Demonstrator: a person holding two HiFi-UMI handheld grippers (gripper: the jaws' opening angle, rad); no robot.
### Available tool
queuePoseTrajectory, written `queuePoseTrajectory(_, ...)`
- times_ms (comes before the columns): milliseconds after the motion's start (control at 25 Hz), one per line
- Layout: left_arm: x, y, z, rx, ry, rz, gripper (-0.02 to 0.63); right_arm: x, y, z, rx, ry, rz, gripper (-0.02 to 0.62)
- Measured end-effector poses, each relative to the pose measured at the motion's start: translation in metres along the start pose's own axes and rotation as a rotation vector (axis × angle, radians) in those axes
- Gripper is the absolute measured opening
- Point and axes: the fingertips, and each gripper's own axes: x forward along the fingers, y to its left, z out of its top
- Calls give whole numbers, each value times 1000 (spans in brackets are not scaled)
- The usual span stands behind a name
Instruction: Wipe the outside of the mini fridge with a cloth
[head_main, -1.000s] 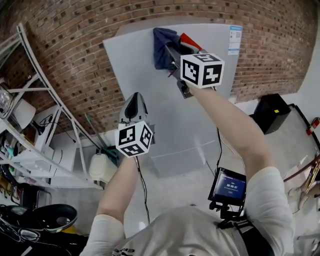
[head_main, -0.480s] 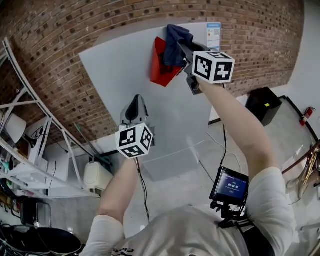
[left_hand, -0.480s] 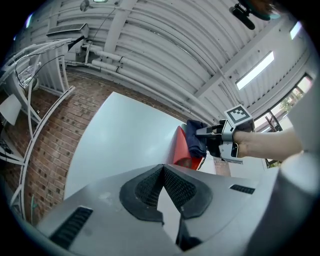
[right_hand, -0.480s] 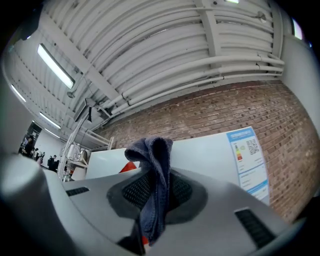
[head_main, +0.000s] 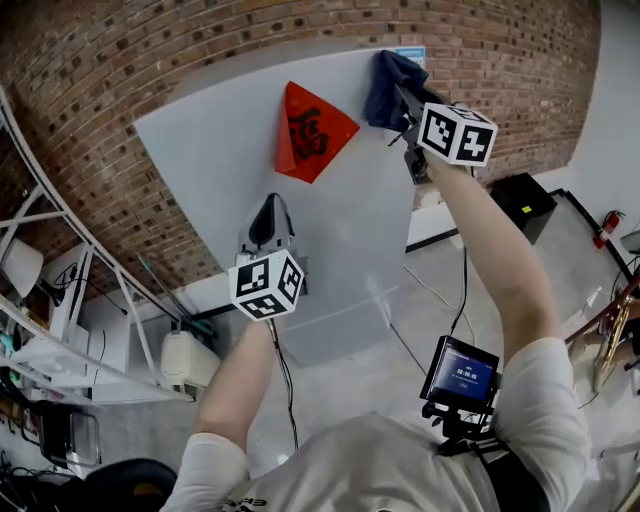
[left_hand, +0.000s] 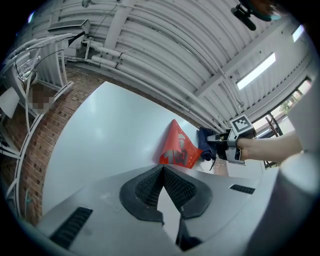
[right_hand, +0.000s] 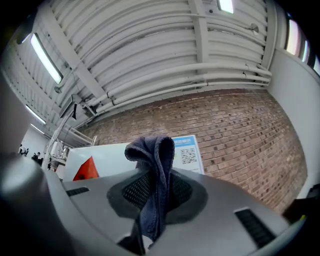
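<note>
Right gripper view has the dark blue cloth (right_hand: 153, 175) pinched between the jaws of the right gripper (right_hand: 156, 192), which are closed firmly on it. A folded bunch stands up past the fingertips and a tail hangs back toward the camera. It looks soft, light and limp, so I judge it will drape and crumple rather than keep a flat face. Held near its middle, it leaves enough loose fabric ahead of the tips to press on a surface, though drag on the panel could tug it out of a shallow bite.

Just beyond the fingertips is the mini fridge (head_main: 215, 150), pale, smooth and probably slick. A blue-edged label (right_hand: 186, 155) sits right behind the cloth, and a red diamond sticker (head_main: 310, 130) lies off to the left of the tips.

The left gripper (left_hand: 162, 186) has its jaws brought together with nothing between them. It points at the fridge panel, well apart from the cloth.

Whether the cloth actually touches the panel cannot be told from any view. Likewise it is unclear whether the left fingertips rest on the fridge. The person's arms cover part of the panel's lower half, and the label's print is too small to read.
</note>
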Motion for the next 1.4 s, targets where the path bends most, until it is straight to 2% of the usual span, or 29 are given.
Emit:
queuePoseTrajectory(280,15,-9,-11,-15,7,-15,3,-12,-68,-1,7,8,-129,58)
queuePoseTrajectory(440,19,-10,-14,-35,14,-18,3,-13,-70,-1,18,5,-137,58)
queuePoseTrajectory(560,16,-8,-13,-38,11,-18,3,-17,-55,3,24,-9,-112,58)
queuePoseTrajectory(680,8,-2,-13,-37,12,-8,3,-21,-19,8,22,-24,-44,58)
queuePoseTrajectory(880,-13,20,-7,-35,21,23,3,-20,71,2,47,-20,112,58)
queuePoseTrajectory(1160,-58,66,10,-9,27,91,3,-9,184,-26,70,9,272,58)
queuePoseTrajectory(1400,-97,111,19,16,34,154,3,2,276,-70,49,79,400,58)
